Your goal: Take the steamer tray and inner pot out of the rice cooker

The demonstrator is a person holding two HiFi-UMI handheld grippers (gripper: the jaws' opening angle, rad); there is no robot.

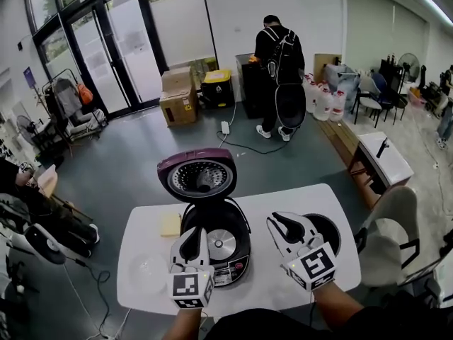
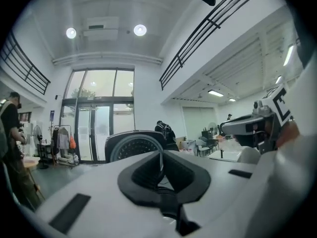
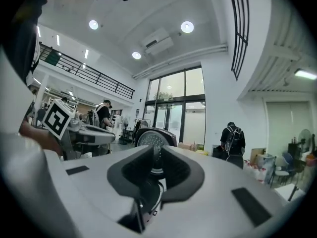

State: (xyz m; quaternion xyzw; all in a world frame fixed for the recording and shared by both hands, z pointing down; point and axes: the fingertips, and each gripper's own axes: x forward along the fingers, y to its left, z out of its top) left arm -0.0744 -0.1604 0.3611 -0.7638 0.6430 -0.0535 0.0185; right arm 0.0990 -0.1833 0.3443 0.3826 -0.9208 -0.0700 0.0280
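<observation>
The rice cooker [image 1: 237, 255] stands open on the white table [image 1: 263, 292], its purple lid [image 1: 197, 176] tipped up and the bare heating plate showing in its cavity. A dark inner pot [image 1: 328, 230] sits on the table to the right of the cooker. A pale round tray [image 1: 148, 270] lies at the table's left. My left gripper [image 1: 192, 238] hovers over the cooker's front left, shut and empty. My right gripper [image 1: 280, 224] hangs between cooker and pot, jaws together with nothing in them. Both gripper views look level at the lid [image 2: 132, 145] [image 3: 150, 137].
A yellow pad [image 1: 170, 224] lies left of the cooker. A grey chair [image 1: 391, 227] stands by the table's right end. Farther off are a person with a backpack [image 1: 279, 51], cardboard boxes [image 1: 178, 96] and a small white table [image 1: 383, 156].
</observation>
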